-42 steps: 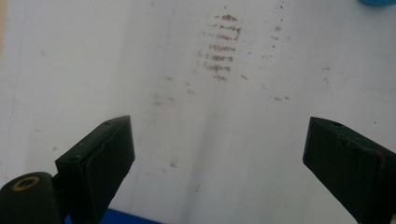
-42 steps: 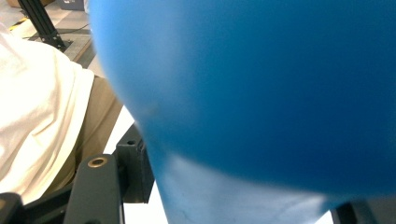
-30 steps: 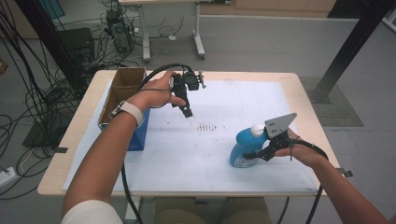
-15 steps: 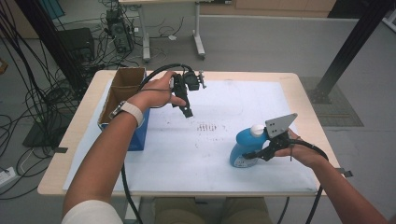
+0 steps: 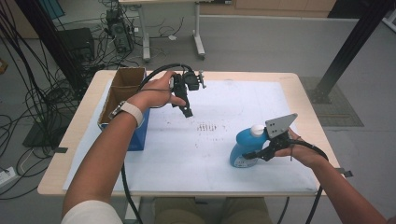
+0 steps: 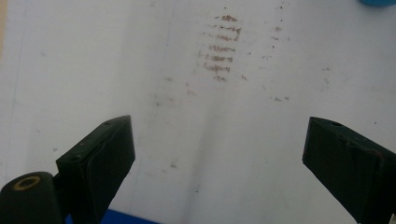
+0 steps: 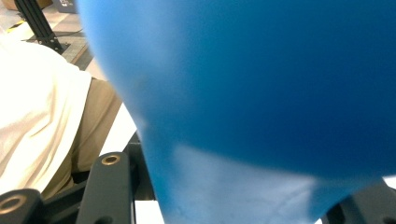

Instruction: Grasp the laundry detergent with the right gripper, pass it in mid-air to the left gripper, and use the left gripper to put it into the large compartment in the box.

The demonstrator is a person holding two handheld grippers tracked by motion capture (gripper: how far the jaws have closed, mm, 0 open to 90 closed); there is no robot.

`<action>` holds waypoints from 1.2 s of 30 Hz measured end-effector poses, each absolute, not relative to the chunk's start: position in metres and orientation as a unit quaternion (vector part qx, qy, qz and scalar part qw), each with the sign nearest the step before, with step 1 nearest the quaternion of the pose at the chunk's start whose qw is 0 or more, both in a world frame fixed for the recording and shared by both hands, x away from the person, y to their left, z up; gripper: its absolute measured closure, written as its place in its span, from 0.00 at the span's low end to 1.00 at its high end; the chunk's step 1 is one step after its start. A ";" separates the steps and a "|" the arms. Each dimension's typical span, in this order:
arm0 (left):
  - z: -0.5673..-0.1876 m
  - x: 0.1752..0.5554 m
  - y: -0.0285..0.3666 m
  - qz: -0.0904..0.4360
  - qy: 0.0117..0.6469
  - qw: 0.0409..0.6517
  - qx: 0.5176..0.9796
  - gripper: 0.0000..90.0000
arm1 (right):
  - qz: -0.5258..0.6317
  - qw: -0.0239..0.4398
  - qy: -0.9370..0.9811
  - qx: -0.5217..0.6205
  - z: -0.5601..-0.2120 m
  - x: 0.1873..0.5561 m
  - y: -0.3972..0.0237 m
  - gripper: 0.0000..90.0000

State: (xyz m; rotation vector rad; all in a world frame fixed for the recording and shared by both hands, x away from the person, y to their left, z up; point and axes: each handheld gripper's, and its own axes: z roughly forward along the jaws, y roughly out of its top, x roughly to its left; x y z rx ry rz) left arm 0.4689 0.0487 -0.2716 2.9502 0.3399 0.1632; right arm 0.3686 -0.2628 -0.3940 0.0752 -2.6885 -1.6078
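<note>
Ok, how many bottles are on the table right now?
1. The blue bottle stands near the table's front right, with the right tongs shut on it. The cardboard box at the left could hide more; its inside is not fully visible.

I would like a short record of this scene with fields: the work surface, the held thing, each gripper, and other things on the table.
surface: table covered by a white sheet with brown smudges
held thing: blue bottle with white cap, standing on the sheet
right gripper: shut on the bottle's side
left gripper: open, holds nothing, raised above the sheet, pointing down toward the smudges
other things: cardboard box at the table's left edge, a blue box beside it
</note>
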 end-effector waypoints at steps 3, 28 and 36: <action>-0.271 0.469 0.049 0.055 0.115 0.084 0.988 0.11 | -0.515 0.004 -0.857 0.025 -0.394 0.369 -0.263 0.47; -0.271 0.468 0.050 0.056 0.119 0.087 0.987 0.11 | -0.512 0.007 -0.859 0.019 -0.394 0.369 -0.263 0.48; -0.271 0.469 0.049 0.055 0.115 0.086 0.988 0.11 | -0.512 0.009 -0.859 0.018 -0.394 0.370 -0.263 0.48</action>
